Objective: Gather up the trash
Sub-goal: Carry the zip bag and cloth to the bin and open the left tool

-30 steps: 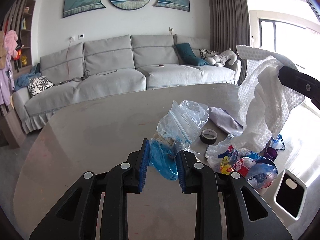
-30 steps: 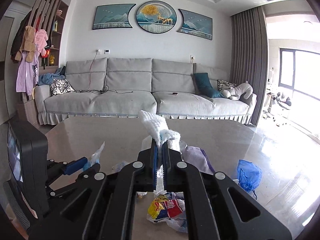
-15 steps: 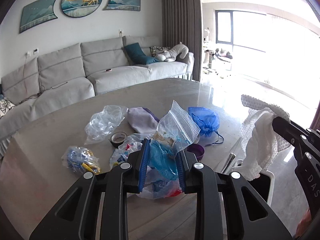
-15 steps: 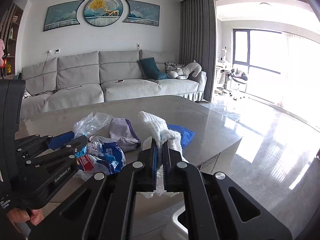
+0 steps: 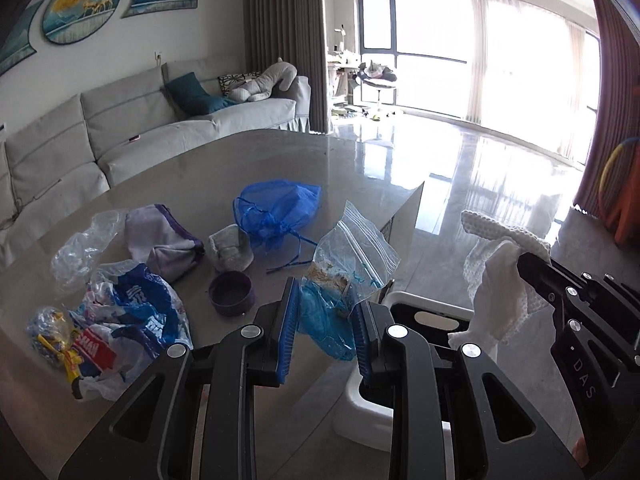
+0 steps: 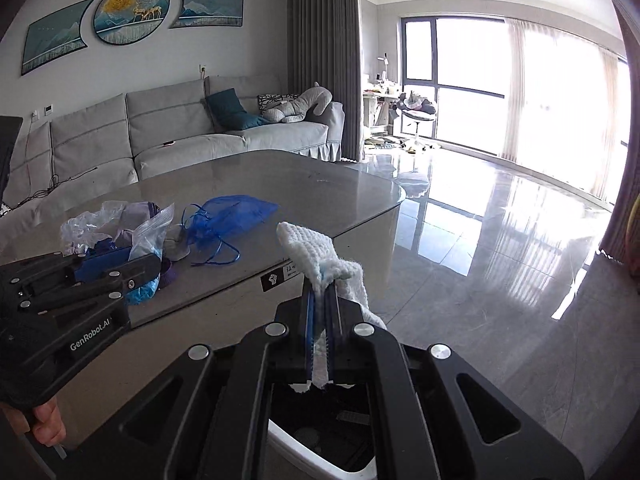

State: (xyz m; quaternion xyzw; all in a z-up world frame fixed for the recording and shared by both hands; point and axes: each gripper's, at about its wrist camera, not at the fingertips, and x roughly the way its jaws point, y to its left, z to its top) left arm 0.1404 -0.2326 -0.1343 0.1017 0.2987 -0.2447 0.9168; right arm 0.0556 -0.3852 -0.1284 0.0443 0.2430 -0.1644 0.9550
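Beside the table's near edge, on the floor: one white bin (image 5: pixel 360 394) with a dark open mouth, standing just below both tools. What lies inside is too dim to read (a pale disc and some flat shapes show in the right wrist view, nothing more).

Item, left gripper (image 5: pixel 326 330): jaws partly closed, blue pads pinching a crumpled blue film and the clear zip bag (image 5: pixel 354 258) that rises from it, crumbs visible inside. Held in the air over the table's edge, just short of the bin's mouth.

Item, right gripper (image 6: pixel 319 322): jaws almost fully closed on a white knitted cloth (image 6: pixel 316 250), which stands up past the fingertips and hangs down behind them. Held directly above the bin.

Items on the table (image 5: pixel 192 168), not yet collected:
- blue mesh drawstring pouch (image 5: pixel 278 210), cords trailing;
- small grey fabric cup (image 5: pixel 232 250), touching the pouch;
- purple round lid or cap (image 5: pixel 232 294), just in front of the cup;
- lilac cloth (image 5: pixel 162 242);
- clear crumpled plastic (image 5: pixel 82 246), far left;
- blue-and-white printed wrapper (image 5: pixel 128 316);
- small yellow-and-blue sweet bag (image 5: pixel 50 336), beside the wrapper.

Status, by judgement: two pieces are lifted and positioned for dropping, neither released. Seven pieces remain on the table, so the collecting appears to be in its early part, with most of the work left.
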